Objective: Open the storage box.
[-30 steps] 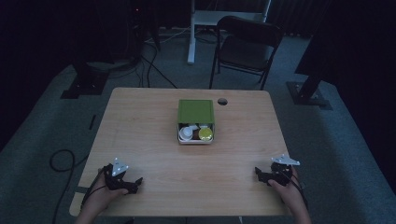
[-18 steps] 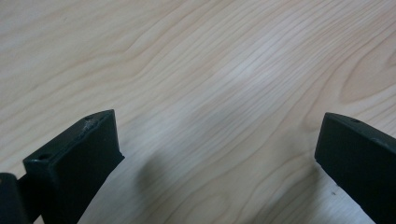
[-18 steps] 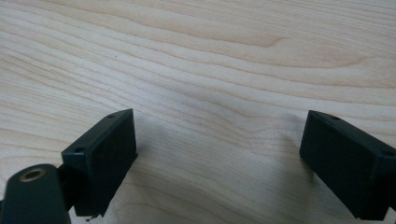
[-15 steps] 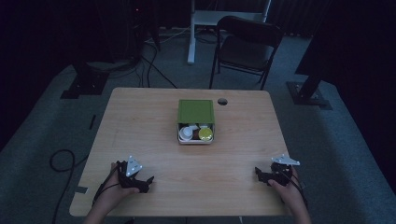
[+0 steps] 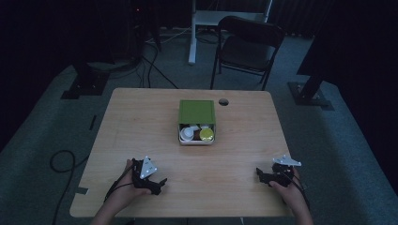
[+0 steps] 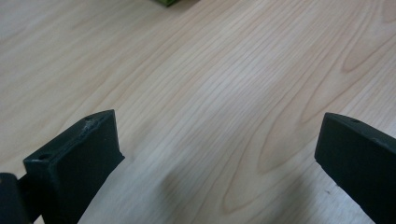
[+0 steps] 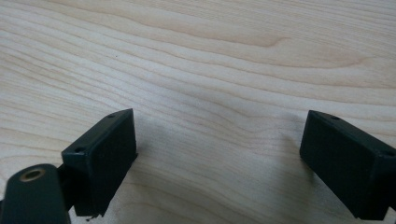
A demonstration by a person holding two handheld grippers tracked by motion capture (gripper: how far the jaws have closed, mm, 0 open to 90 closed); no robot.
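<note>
Both the left claw (image 5: 157, 183) and right claw (image 5: 261, 174) gape wide over bare wooden surface (image 5: 141, 122), holding nothing, with the green-lidded box (image 5: 196, 112) well ahead between them.

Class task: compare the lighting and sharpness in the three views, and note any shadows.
High view: dim, the room nearly black, the table and green box still readable. Left gripper view: bright, woodgrain sharp, faint shadow beside the near tongs. Right gripper view: bright and even, soft shadows by the tongs.

green box (image 6: 164, 2): cut off at the top edge, a corner left
box contents (image 5: 196, 134): too small to identify
</note>
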